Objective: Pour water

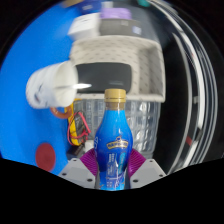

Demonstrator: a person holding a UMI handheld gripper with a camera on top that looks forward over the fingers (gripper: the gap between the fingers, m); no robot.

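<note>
A blue bottle (114, 140) with a yellow cap (115, 96) and a dark label stands upright between my two fingers. Its lower body fills the gap, and the purple pads (91, 160) press against it on both sides. My gripper (113, 172) is shut on the bottle. Just behind the bottle I see a clear plastic cup (137, 122), partly hidden by it. The bottle's base is hidden between the fingers.
A white mesh basket (112, 62) stands beyond the cup on a blue surface (30, 70). Left of the bottle sits a white device (50, 87) with orange and red wires (70, 120). A red disc (45, 155) lies on the blue surface near the left finger.
</note>
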